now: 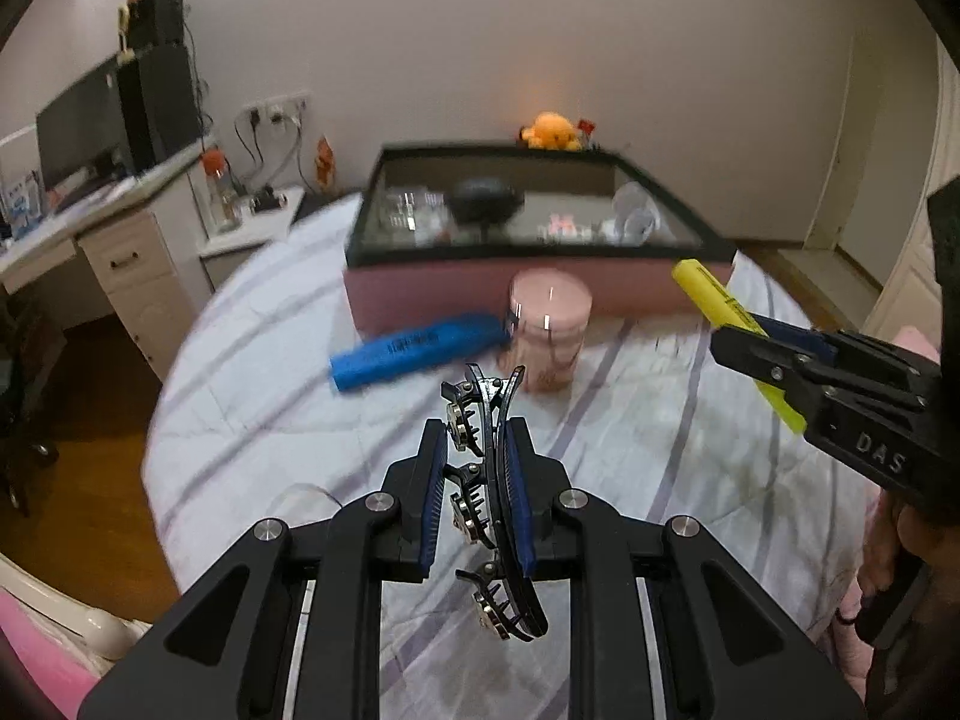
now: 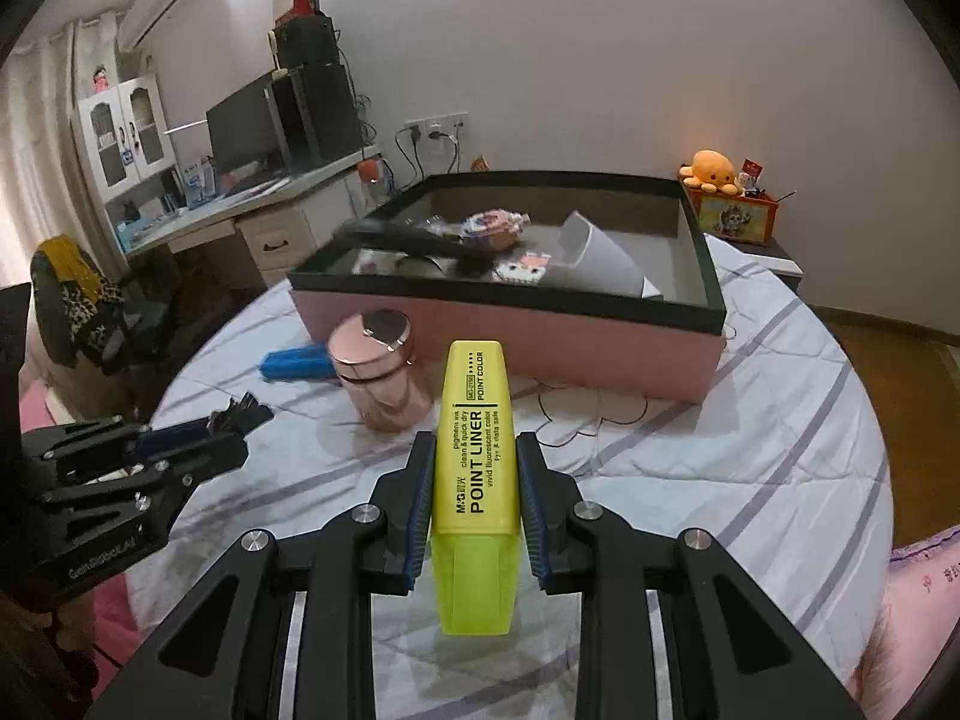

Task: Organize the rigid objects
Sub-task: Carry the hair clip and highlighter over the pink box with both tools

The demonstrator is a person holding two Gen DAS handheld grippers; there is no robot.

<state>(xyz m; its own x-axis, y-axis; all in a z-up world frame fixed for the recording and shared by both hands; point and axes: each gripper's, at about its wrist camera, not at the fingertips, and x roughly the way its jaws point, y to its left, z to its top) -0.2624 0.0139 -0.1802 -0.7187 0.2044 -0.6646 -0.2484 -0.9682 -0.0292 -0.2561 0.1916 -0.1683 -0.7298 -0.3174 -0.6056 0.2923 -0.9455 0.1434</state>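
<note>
Striped bedsheet [image 2: 750, 420] spread over a round bed, bedroom desk and monitor off to the left beyond. Pink box [image 2: 540, 348] with a dark rim as landmark, open on top, already holding a white cup, a dark brush and small oddments (contents blurred in the left wrist view).

Just in front of the pink box: a rose-coloured jar [image 2: 381, 372] standing upright, and a blue case [image 1: 414, 351] lying flat beside it, towards the desk side, long axis roughly along the box's front wall.

Left hand-held gripper [image 1: 477, 480] clenched on a dark hair clip [image 1: 489, 504], clip's long axis running forward along the fingers, tip aimed at the jar and the box behind it. Right hand-held gripper [image 2: 474, 480] clamped on a yellow highlighter [image 2: 477, 450], cap end back towards the camera, butt end pointing at the box's front wall.

Both loads held above the sheet, short of the pink box, with the box straight ahead of each. Right one seemingly nearer the box rim, judging by the left wrist view, so probably first to drop. Likely next: carry forward over the rim and release inside, clearing the jar on the way.
</note>
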